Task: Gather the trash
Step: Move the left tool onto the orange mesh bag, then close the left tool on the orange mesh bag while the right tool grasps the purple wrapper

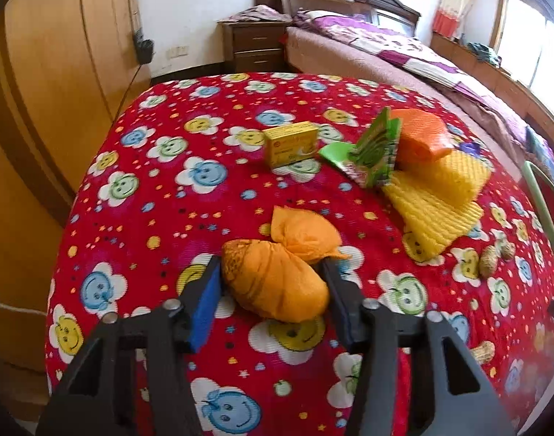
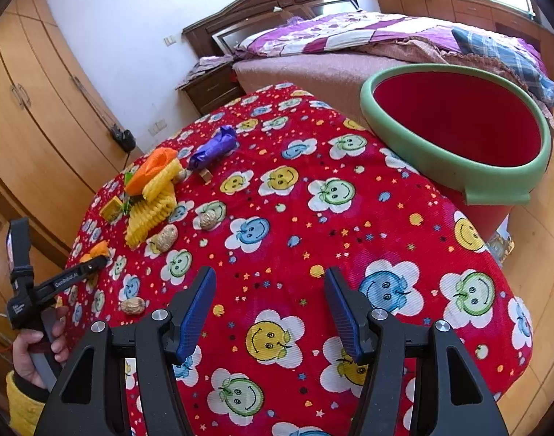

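Left tongs [image 1: 269, 272] straddle orange wad [image 1: 277, 276]; right tongs [image 2: 269, 290] hover open.

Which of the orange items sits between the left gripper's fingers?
The twisted orange wrapper, framed by the left gripper. The other, a ribbed orange foam piece, lies farther off atop the yellow foam.

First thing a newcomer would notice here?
The loud red smiley-flower cloth over the whole table. Next, the orange wrapper between the left gripper's fingers, near edge. Then the green-rimmed red bin beside the table's right side, with nothing visible inside.
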Demonstrator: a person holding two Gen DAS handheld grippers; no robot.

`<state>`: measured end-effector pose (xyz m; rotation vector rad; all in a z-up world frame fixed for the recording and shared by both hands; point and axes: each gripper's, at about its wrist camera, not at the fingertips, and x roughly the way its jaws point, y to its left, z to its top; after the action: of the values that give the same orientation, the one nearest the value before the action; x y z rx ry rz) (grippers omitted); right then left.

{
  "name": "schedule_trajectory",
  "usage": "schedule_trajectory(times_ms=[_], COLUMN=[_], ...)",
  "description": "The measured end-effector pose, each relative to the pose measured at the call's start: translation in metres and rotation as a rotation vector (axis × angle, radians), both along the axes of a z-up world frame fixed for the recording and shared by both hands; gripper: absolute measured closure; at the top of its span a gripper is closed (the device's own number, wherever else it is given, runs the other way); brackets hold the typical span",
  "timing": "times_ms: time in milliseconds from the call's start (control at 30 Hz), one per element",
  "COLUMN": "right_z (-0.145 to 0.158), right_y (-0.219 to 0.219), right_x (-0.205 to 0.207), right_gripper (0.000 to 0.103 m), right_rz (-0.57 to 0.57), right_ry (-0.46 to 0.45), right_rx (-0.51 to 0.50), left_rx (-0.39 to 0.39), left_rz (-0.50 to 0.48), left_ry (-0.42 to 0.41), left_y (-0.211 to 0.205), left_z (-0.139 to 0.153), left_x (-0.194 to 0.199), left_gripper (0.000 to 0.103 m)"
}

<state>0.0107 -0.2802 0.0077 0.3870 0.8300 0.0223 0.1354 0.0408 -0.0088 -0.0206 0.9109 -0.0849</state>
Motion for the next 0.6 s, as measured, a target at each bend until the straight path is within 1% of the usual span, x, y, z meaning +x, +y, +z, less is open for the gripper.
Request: schedule_trajectory(times_ms=[33,100,167,267,400,500,600], right_z=[-0.001,0.0,0.003,0.009,0.02,0.026,0.031], right_y=[0.001,0.004,0.006,0.008,0.011,0.012,0.012], right_x=[0.001,0.005,0.009,0.02,0.039,0.055,0.075], right_gripper=[0.04,0.04,0.04,0.04,0.04,0.04,0.04], right_rz=[0.003,0.012,0.02,0.029,0.029,0.028,0.015], right_ry=[0.004,0.008,0.006,-0.001,-0.019,-0.031,-0.035], right_rx=[-0.002,-0.011,-0.02,-0.028,-0.041,-0.048,-0.034], left_rx=[-0.01,-0.035,-0.065,-0.089,-0.124,-0.129,-0.138], left_rz=[-0.012,-0.033,-0.056,-0.067,-0.049,-0.02,0.006], left_ry=[-0.004,-0.01,-0.02,-0.039,-0.067,-0.082,-0.084], left_y=[-0.001,-0.005,-0.01,-0.019,-0.031,-0.037,-0.042], left_z=[0.001,0.005,0.012,0.024,0.039,0.042,0.04], left_x=[-0.001,-0.001,0.0,0.009,0.026,0.041,0.054], left_gripper=[0.054,0.055,0.056,0.056,0.056,0.056,0.056])
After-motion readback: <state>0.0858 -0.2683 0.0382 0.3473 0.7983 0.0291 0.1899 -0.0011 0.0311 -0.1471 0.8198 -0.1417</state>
